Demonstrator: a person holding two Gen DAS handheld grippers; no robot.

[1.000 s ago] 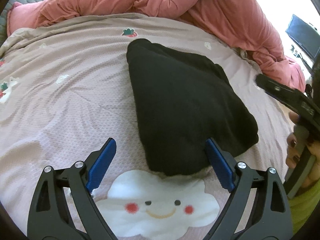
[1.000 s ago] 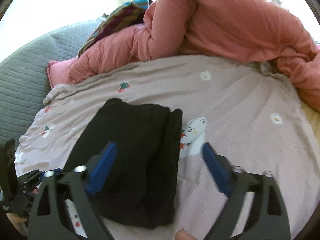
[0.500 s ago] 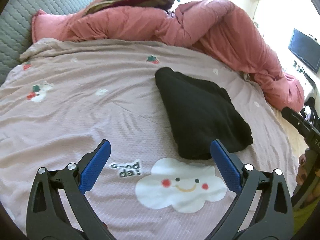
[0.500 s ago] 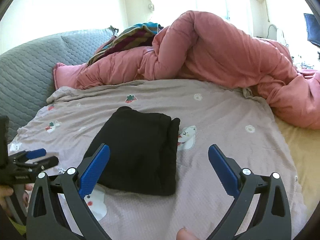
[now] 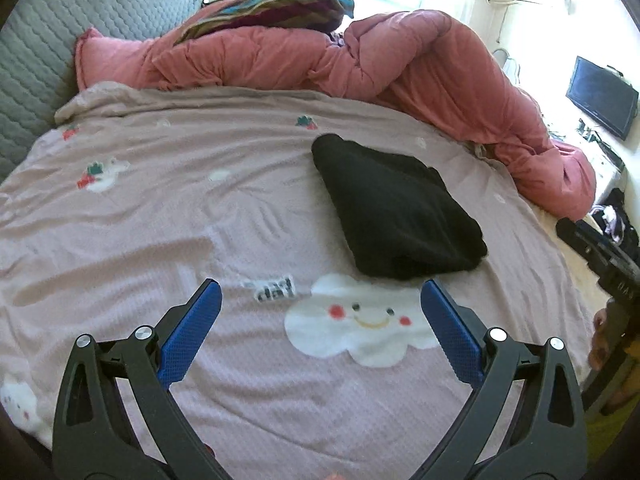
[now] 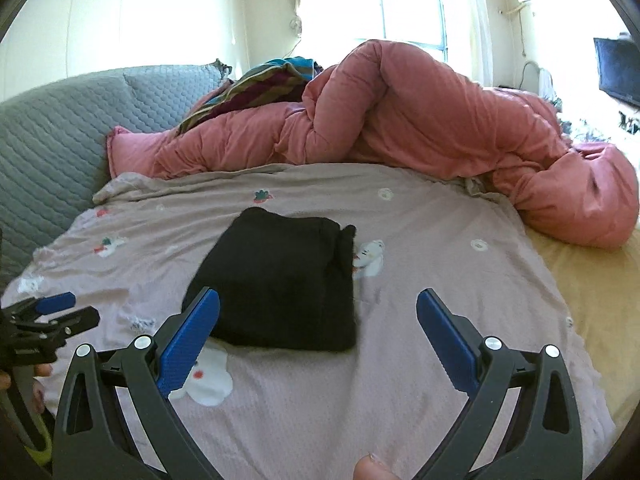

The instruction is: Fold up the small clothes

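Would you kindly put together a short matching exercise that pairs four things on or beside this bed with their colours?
Things:
1. folded garment
2. bunched-up duvet
3. quilted headboard cover
4. smiling cloud print

Colours:
A. white
B. grey
C. black
D. salmon pink

Pairs: 1-C, 2-D, 3-B, 4-A.

The folded garment lies on the mauve bedspread, just beyond the cloud print, and neither open gripper touches it.
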